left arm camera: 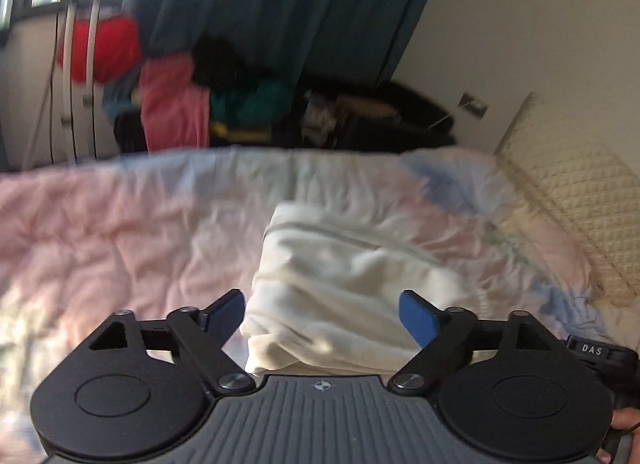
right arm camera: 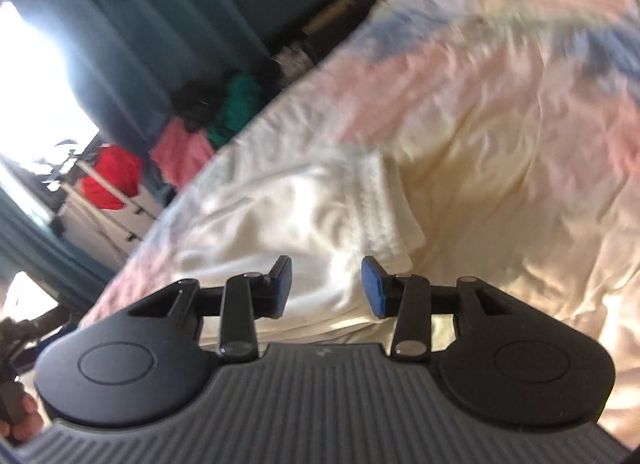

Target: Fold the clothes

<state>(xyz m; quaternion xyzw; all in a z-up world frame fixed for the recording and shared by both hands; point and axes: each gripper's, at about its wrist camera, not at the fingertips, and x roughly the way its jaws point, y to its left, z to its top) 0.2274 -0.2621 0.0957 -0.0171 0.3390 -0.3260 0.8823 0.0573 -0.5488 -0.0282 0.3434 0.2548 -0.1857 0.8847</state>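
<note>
A white garment (left arm camera: pixel 340 276) lies folded in a thick bundle on the pastel bedspread (left arm camera: pixel 120 224). My left gripper (left arm camera: pixel 322 314) hovers just in front of the bundle's near end, open wide, its blue pads apart with nothing between them. In the right wrist view, the same white garment (right arm camera: pixel 280 204) shows a ribbed waistband (right arm camera: pixel 380 204) along its right edge. My right gripper (right arm camera: pixel 326 284) is open above its near edge, holding nothing. Both views are blurred.
A cream quilted pillow (left arm camera: pixel 572 200) lies at the bed's right end. Beyond the bed's far edge stand dark green curtains (left arm camera: pixel 280 4), a heap of pink, red and green clothes (left arm camera: pixel 176 104) and a white rack (left arm camera: pixel 80 64). A hand (right arm camera: pixel 24 420) shows at lower left.
</note>
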